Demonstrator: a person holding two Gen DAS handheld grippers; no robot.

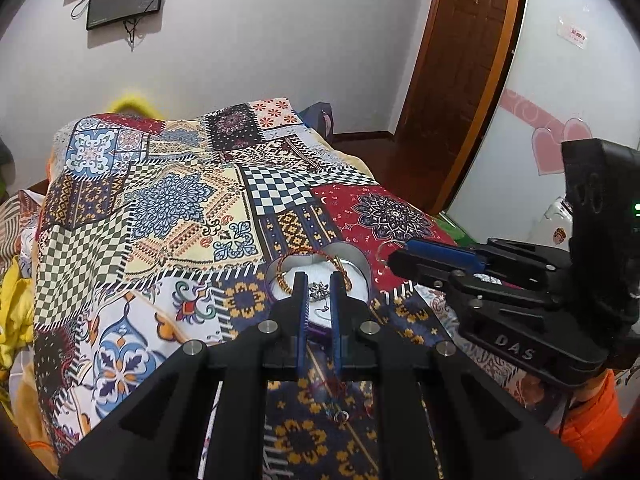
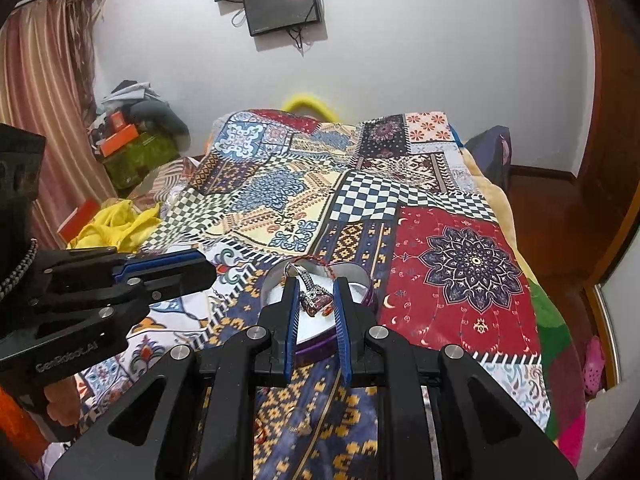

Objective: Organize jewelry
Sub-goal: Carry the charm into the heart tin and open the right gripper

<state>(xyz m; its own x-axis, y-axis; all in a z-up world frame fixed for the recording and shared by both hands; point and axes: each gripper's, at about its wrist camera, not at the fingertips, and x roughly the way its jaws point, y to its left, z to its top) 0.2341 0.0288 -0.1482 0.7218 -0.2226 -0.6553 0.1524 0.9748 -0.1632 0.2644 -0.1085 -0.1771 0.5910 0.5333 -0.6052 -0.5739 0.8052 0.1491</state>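
Both claws (image 1: 319,280) (image 2: 316,286) partly open, empty, poised over heart box (image 2: 358,276).

The left gripper (image 1: 319,280), black with blue-lined fingers, points forward above the near rim of the heart-shaped purple tin (image 1: 352,258), its jaws parted by a narrow gap. The right gripper (image 2: 316,286), of the same build, hangs over that tin from the right side, jaws likewise parted, its fingers flanking a dangling silver jewelled piece (image 2: 314,296). An orange sleeve (image 1: 596,420) shows behind the right gripper.
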